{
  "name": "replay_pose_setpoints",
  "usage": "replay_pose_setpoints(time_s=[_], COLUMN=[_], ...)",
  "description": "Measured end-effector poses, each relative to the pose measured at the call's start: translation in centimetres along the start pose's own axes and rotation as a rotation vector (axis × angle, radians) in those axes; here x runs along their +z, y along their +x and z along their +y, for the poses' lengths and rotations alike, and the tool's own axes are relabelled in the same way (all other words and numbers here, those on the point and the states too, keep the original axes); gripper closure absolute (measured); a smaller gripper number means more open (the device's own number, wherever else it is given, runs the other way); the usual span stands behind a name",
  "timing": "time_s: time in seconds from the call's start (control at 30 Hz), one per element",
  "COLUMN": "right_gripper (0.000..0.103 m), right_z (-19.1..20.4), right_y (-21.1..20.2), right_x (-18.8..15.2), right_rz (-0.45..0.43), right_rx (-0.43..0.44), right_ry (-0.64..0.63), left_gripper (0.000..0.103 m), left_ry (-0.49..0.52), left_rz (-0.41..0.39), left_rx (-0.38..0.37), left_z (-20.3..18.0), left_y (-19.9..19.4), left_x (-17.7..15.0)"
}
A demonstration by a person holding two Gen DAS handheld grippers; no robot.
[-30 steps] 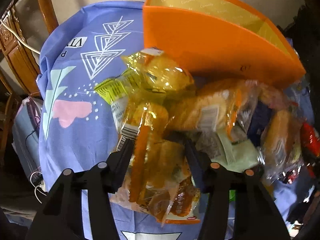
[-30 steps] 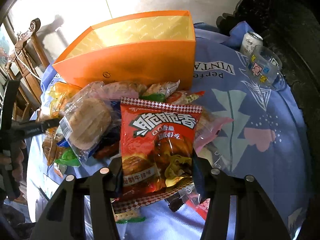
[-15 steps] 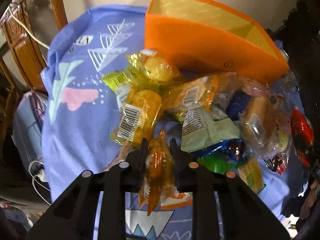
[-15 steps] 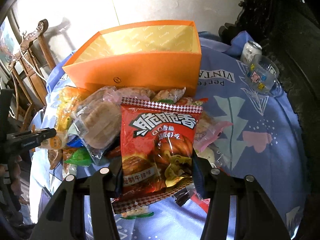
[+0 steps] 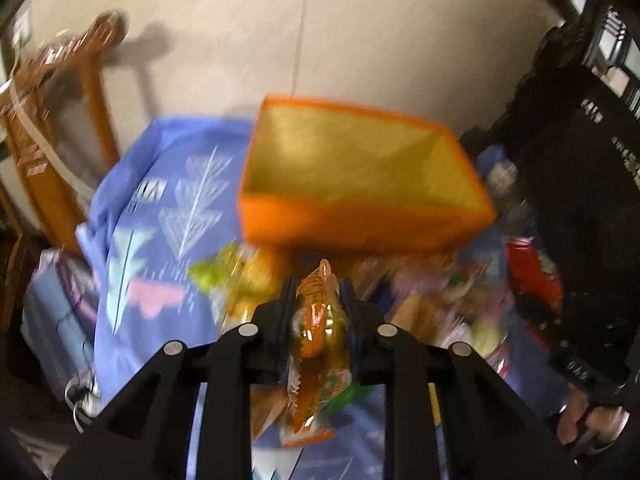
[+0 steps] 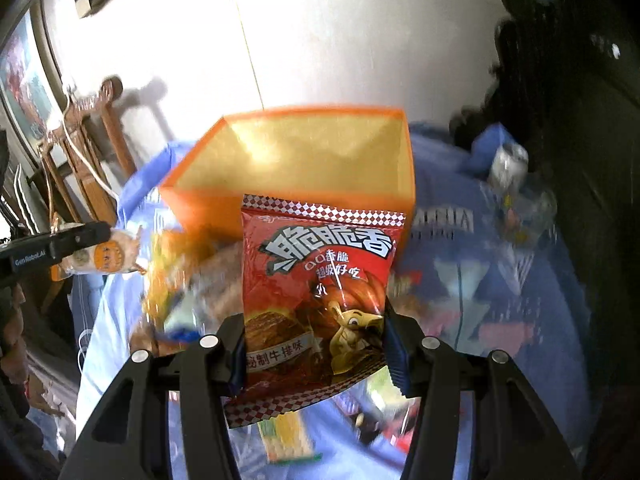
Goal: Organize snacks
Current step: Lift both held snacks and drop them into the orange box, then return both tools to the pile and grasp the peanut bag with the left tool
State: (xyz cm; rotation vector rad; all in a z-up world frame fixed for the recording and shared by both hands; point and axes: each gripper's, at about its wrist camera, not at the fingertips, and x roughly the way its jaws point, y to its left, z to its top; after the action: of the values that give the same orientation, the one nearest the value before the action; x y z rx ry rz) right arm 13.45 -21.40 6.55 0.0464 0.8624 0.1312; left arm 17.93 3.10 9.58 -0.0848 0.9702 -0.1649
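Note:
My left gripper [image 5: 318, 300] is shut on a small clear orange-and-yellow snack packet [image 5: 318, 332], held above the pile. The same packet [image 6: 102, 258] shows at the left of the right wrist view, pinched by the left gripper's fingers [image 6: 76, 238]. My right gripper [image 6: 314, 344] is shut on a red snack bag [image 6: 318, 280] with white lettering, lifted upright. An open orange box [image 5: 360, 176] with a yellow lining stands beyond both grippers, and its inside [image 6: 312, 156] looks bare. A blurred heap of wrapped snacks [image 5: 432, 292] lies on the blue cloth in front of the box.
A blue printed tablecloth [image 6: 500, 280] covers the table. A drink can [image 6: 508, 164] and a clear cup [image 6: 528, 216] stand at the far right. Wooden chairs [image 5: 52, 128] are at the left, dark furniture [image 5: 580, 200] at the right. A person's hand [image 5: 588, 428] shows lower right.
The left gripper closed on the orange packet and lifted it off the pile. Both grippers rose with their snacks, so the box's open top now shows from above.

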Motion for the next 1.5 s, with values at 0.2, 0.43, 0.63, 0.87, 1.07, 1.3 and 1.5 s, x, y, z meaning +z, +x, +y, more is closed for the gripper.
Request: replay_pose_setpoints(time_s=[0.2,0.43,0.63,0.87,1.07,1.3,1.5], right_gripper=[0.049,0.031,0.026,0.019,0.017,0.017,0.017], right_z=[-1.4,-2.2,-2.5,-3.6,-5.9,-7.5,-6.7], right_y=[2.6,10.4,10.9,6.1,3.1,2.8,2.3], right_x=[6.9,12.4,11.1,4.8,-1.9,-8.0,-9.8], right_rz=[-0.065,0.012,0.004,-0.009,0.049,0.147,0.165], right_rx=[-0.007,-0.018,-0.072,-0.086,-0.124,-0.154,-0.175], right_ry=[0.017,0.047,0.015,-0.021,0.021,0.099,0.075], left_gripper=[0.081,0.014,0.01,0.01,0.01,0.01,0.031], left_ry=[0.023,-0.061,-0.08,-0.031,-0.018,-0.105,-0.182], left_rz=[-0.055,0.046,0.048,0.081,0.13,0.252,0.363], left_rx=[-0.02,-0.024,-0.02,0.043,0.115,0.145,0.123], left_z=[-2.8,-3.0,-2.3,-0.3,3.0,7.7,9.5], left_y=[3.4,12.8,12.5,9.5,5.8,6.0,8.5], left_x=[7.9,13.5,11.4,5.9,-1.7,-10.0,-14.2])
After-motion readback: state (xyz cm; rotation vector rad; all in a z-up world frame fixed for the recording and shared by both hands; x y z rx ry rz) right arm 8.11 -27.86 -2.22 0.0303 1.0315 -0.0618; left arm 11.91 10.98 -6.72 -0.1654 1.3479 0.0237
